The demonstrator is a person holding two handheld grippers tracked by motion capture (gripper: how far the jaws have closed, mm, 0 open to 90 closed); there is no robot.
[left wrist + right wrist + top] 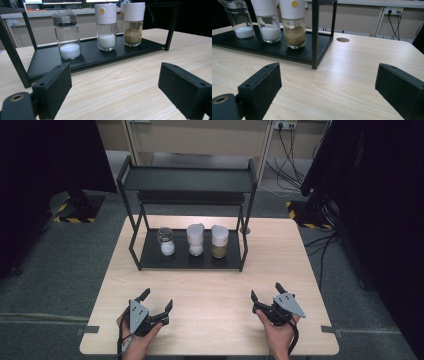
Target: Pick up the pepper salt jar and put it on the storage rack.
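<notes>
A black two-tier metal rack [190,257] stands at the back of the wooden table [215,290]. On its lower shelf stand three glass jars: a clear-capped jar of white powder [166,242] [67,37] [239,20], a white-lidded jar of white grains [195,240] [106,26] [267,21], and a white-lidded jar of brown powder [219,241] [133,23] [294,23]. My left gripper [156,300] [113,86] rests near the front left edge, open and empty. Near the front right, my right gripper [266,292] [328,86] is open and empty too.
The rack's upper shelf [187,179] is bare. A round cable hole [342,39] [244,230] lies in the table right of the rack. Dark curtains and stands flank the table; cables and a wall socket [285,126] are behind.
</notes>
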